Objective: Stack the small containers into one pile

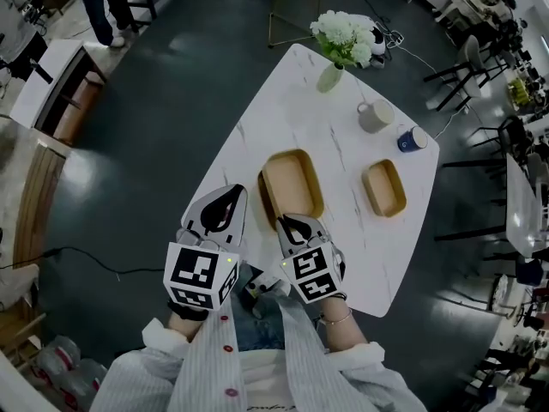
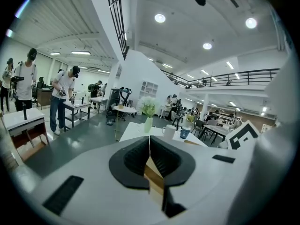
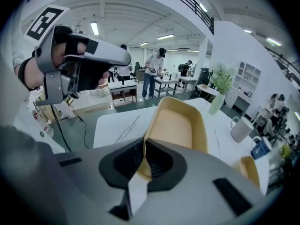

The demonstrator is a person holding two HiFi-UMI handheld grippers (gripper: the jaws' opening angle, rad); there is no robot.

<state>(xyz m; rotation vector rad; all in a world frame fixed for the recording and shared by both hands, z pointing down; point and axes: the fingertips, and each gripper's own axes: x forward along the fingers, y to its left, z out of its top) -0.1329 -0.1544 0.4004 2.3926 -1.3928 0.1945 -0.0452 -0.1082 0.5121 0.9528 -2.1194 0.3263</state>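
Two wooden containers are on the white marble table (image 1: pixel 257 136). The larger tray (image 1: pixel 292 183) lies in the middle, and my right gripper (image 1: pixel 287 223) is shut on its near rim. In the right gripper view that tray (image 3: pixel 176 125) tilts up from the jaws (image 3: pixel 144 146). The smaller tray (image 1: pixel 383 187) sits flat to the right, also visible at the right edge of the right gripper view (image 3: pixel 248 170). My left gripper (image 1: pixel 230 197) hovers just left of the large tray, apart from it. Its jaws (image 2: pixel 150 146) are shut with nothing held; a strip of wood shows below them.
At the table's far end stand a vase of white flowers (image 1: pixel 330 75), a grey mug (image 1: pixel 375 115) and a blue cup (image 1: pixel 412 139). The table's left edge runs close beside my left gripper. Chairs and other tables stand around the room, with people at the benches.
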